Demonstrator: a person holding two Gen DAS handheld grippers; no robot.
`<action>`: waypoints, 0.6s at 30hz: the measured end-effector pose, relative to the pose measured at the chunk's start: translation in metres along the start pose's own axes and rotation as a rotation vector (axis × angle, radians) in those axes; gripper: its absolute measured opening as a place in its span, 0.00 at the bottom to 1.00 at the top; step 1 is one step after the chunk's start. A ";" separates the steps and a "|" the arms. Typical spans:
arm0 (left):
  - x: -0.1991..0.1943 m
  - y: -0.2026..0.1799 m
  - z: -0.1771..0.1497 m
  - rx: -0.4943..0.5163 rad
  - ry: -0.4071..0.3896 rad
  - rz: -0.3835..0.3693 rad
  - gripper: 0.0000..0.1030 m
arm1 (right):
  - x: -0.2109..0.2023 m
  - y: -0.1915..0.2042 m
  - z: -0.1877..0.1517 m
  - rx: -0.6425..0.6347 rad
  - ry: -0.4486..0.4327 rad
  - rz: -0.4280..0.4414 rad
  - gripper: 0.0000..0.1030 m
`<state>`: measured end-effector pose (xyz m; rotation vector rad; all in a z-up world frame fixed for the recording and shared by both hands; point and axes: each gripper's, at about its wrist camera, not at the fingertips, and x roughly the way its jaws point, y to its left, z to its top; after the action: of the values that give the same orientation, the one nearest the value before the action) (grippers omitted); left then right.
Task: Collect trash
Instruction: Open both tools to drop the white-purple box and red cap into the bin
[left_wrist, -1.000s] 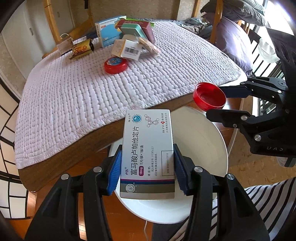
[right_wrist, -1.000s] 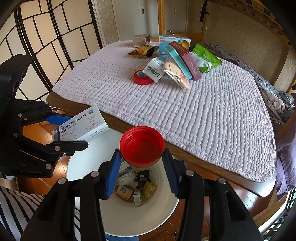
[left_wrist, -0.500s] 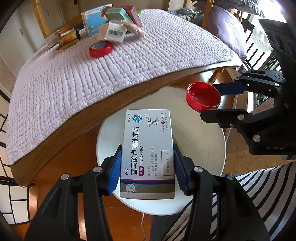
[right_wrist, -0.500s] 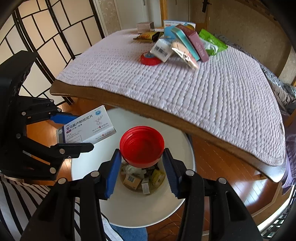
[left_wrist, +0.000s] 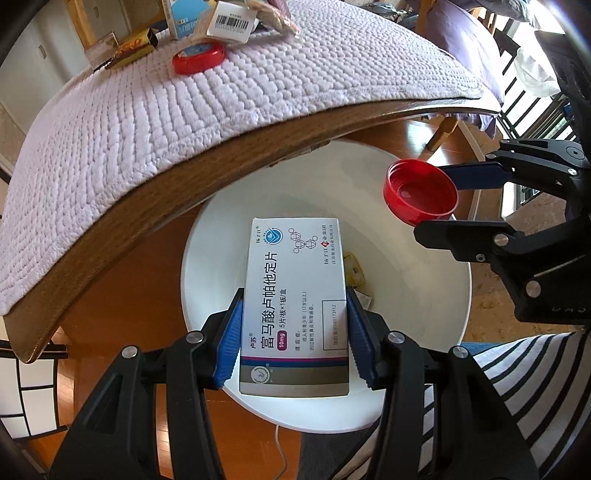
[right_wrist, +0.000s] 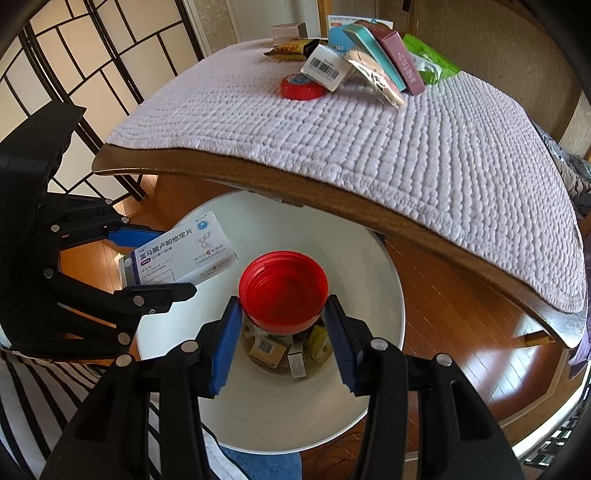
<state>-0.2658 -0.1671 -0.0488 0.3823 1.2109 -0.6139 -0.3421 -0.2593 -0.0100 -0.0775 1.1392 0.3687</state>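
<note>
Left gripper (left_wrist: 294, 328) is clamped on the long sides of a white medicine box (left_wrist: 295, 306), held flat over the mouth of the white bin (left_wrist: 424, 306). Right gripper (right_wrist: 282, 325) is pinched on a red cap (right_wrist: 283, 291), open side up, also over the bin, at 2 o'clock from the box in the left view. Both items look staged for release. The bin bottom already holds small cartons and wrappers (right_wrist: 284, 350). More trash (right_wrist: 354, 62) is left on the quilted table (right_wrist: 369, 147), at 12 o'clock.
</note>
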 end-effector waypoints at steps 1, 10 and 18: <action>0.002 0.000 0.000 0.001 0.003 0.002 0.51 | 0.002 0.000 0.000 0.001 0.002 0.000 0.44; 0.023 -0.007 0.004 0.008 0.029 0.014 0.51 | 0.023 0.002 -0.001 0.015 0.020 0.001 0.44; 0.031 -0.013 0.001 0.012 0.024 0.014 0.64 | 0.028 -0.001 -0.009 0.026 0.026 0.007 0.49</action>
<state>-0.2665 -0.1845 -0.0769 0.4091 1.2273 -0.6063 -0.3390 -0.2554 -0.0390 -0.0557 1.1696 0.3601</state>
